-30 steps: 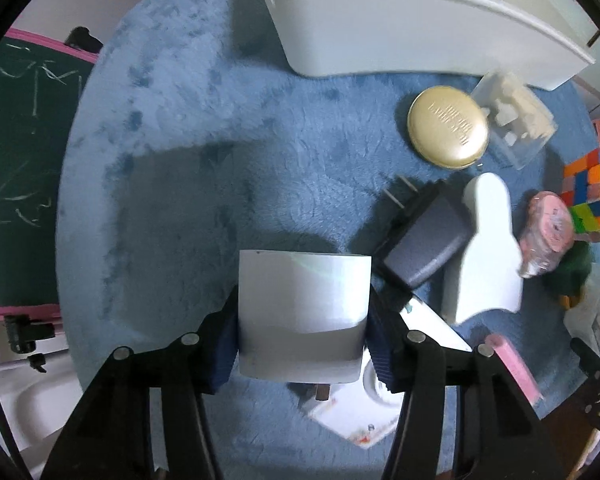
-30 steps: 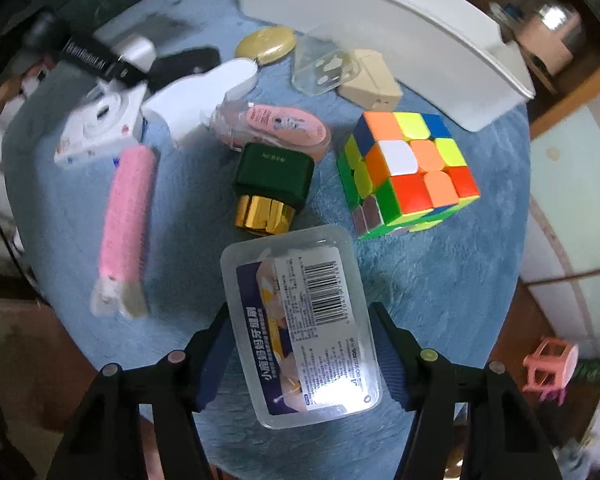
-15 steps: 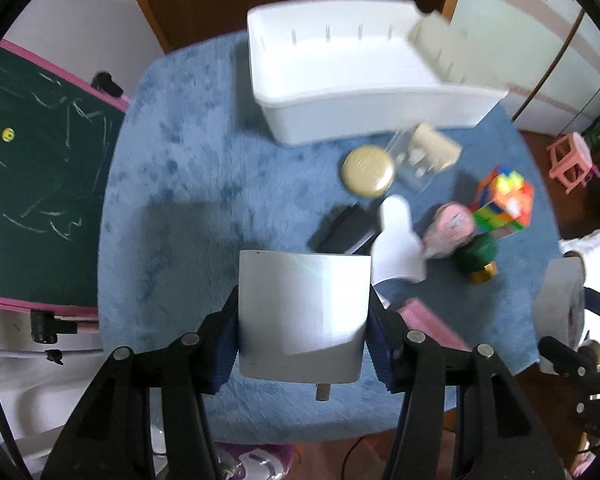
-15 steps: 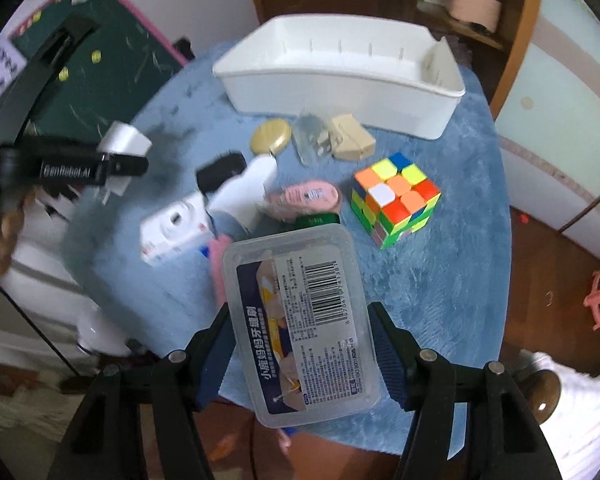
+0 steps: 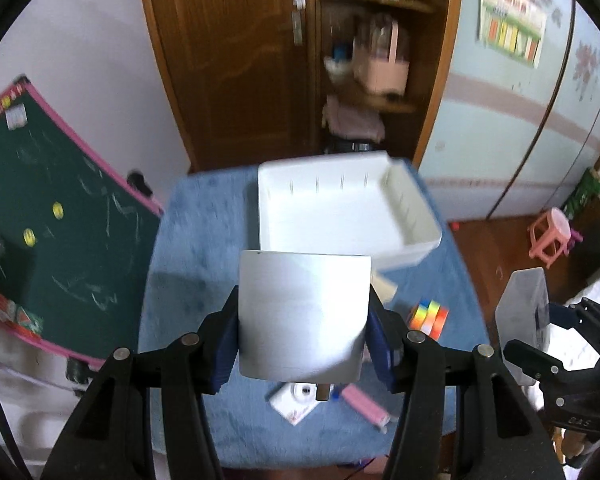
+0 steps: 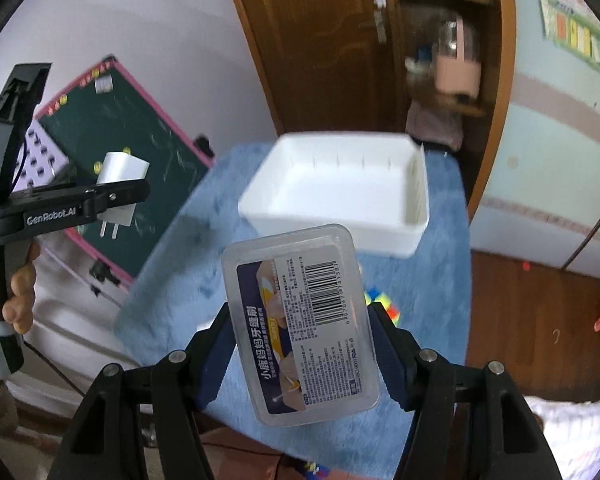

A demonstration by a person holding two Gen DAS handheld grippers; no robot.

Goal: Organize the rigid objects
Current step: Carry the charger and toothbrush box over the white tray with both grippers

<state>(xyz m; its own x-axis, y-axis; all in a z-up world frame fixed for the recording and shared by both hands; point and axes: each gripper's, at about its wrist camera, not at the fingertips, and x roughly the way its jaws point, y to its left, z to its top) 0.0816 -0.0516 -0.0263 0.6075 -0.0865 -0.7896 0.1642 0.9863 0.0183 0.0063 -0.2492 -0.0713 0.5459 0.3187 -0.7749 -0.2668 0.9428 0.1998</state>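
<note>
My left gripper (image 5: pixel 305 338) is shut on a white plug adapter (image 5: pixel 304 316), held high above the blue table (image 5: pixel 188 280); it also shows in the right wrist view (image 6: pixel 120 178) with its prongs pointing down. My right gripper (image 6: pixel 300 344) is shut on a clear plastic box (image 6: pixel 300 320) with a barcode label, also held high; the box shows in the left wrist view (image 5: pixel 522 312). The empty white bin (image 5: pixel 340 216) stands at the table's far side and shows in the right wrist view (image 6: pixel 340 188).
A colour cube (image 5: pixel 428 316), a pink brush (image 5: pixel 364 402) and a white camera (image 5: pixel 296 398) lie on the table. A green chalkboard (image 5: pixel 48 240) leans at the left. A wooden cabinet (image 5: pixel 260 60) stands behind. A pink stool (image 5: pixel 552 236) is on the floor at right.
Both grippers have risen well above the table with their objects still held. The views have tilted up, so the bin, cabinet and walls now fill the frames.
</note>
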